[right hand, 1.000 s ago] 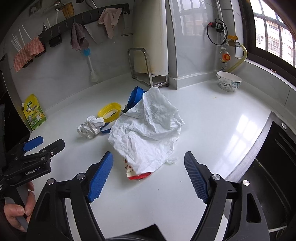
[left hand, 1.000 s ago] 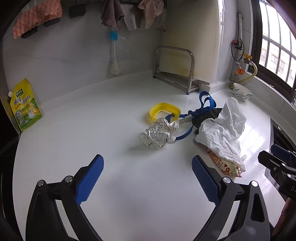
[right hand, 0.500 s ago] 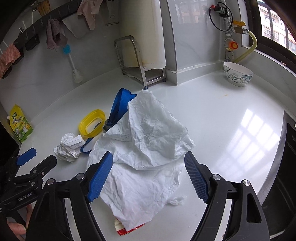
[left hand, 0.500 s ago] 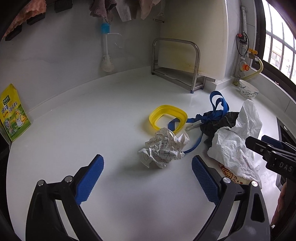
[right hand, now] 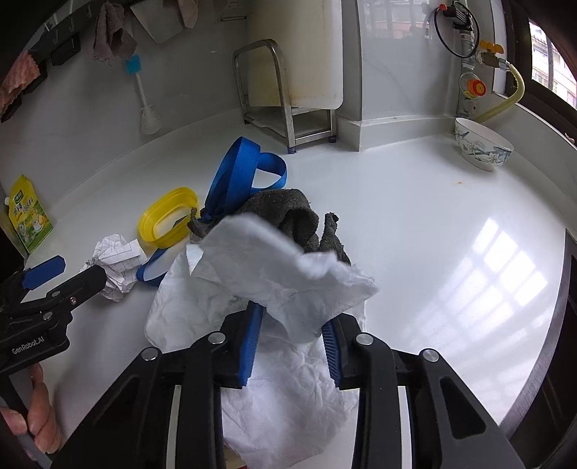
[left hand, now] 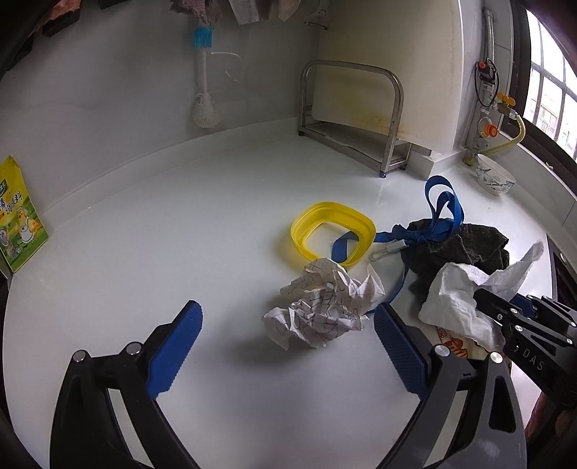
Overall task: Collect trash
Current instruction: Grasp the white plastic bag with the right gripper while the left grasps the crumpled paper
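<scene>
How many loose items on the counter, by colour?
White: 3 – paper sheet held in the right gripper, paper ball, bowl
Yellow: 2 – ring, pouch
Blue: 1 – strap
Dark grey: 1 – rag
Red-printed: 1 – wrapper, mostly hidden
Total: 8

I see a white countertop [left hand: 151, 223] backed by a pale wall. A yellow detergent pouch [left hand: 18, 220] leans at its far left edge. A white bottle brush [left hand: 203, 97] with a blue handle tip hangs on the wall, cloths [right hand: 113, 34] above it. A steel rack [left hand: 355, 119] holds an upright cutting board [right hand: 295, 50]. A patterned bowl [right hand: 481, 148] sits near the yellow gas hose [right hand: 505, 102] by the window.
</scene>
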A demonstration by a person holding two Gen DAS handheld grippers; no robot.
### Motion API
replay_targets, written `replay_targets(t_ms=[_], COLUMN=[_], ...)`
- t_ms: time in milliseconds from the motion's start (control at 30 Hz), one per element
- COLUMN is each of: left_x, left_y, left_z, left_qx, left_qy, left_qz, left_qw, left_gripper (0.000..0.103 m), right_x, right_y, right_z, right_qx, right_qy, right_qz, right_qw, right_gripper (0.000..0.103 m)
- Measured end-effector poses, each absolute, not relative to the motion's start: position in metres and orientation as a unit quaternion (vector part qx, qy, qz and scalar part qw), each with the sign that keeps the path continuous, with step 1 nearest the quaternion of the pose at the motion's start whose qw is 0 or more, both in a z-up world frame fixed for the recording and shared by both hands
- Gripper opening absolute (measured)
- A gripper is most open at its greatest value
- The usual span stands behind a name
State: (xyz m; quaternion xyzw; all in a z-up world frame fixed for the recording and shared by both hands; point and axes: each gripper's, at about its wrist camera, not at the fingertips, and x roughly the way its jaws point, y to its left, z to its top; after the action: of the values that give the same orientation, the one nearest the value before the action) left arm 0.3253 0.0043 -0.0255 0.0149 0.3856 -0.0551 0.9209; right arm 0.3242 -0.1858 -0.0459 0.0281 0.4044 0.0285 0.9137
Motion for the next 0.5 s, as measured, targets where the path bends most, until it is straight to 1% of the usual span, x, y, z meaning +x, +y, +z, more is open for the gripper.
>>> replay_targets(t_ms=[33,67,233,367,433,500], left_x=[0.326,0.326,0.334,0.342,0.342,0.343], left_y=[0.004,0.003,-0.002,0.001,0.004,0.006], left_z=[-0.026,-0.026,-0.031,-0.033,-0.032,-0.032], left_qx=[0.015,0.017,0.024,0.007,-0.002,-0.002], left_qy=[0.386,0.387,0.396,0.401,0.399,0.405], left_qz=[-0.056,-0.056,-0.05,-0.041,-0.038,-0.04], left_qw=[0.92,0.92,0.917,0.915,0.916,0.913], left_gripper=[0.094,0.094,0.094,0.093,0.085,0.057], right_x=[0.323,0.323,0.322,0.321,0.32,0.317], right_y=[-0.185,-0.184,-0.185,-0.186,-0.188,-0.189], right_z=[-0.045,-0.044,-0.042,-0.042,-0.042,-0.041], right_qx=[0.026,0.026,0.034,0.043,0.048,0.052], right_qy=[0.402,0.401,0.4,0.401,0.402,0.402], right_qz=[0.03,0.033,0.042,0.045,0.047,0.048], right_qw=[0.915,0.915,0.915,0.914,0.913,0.913], right_gripper=[0.019,0.016,0.015,0.014,0.014,0.014])
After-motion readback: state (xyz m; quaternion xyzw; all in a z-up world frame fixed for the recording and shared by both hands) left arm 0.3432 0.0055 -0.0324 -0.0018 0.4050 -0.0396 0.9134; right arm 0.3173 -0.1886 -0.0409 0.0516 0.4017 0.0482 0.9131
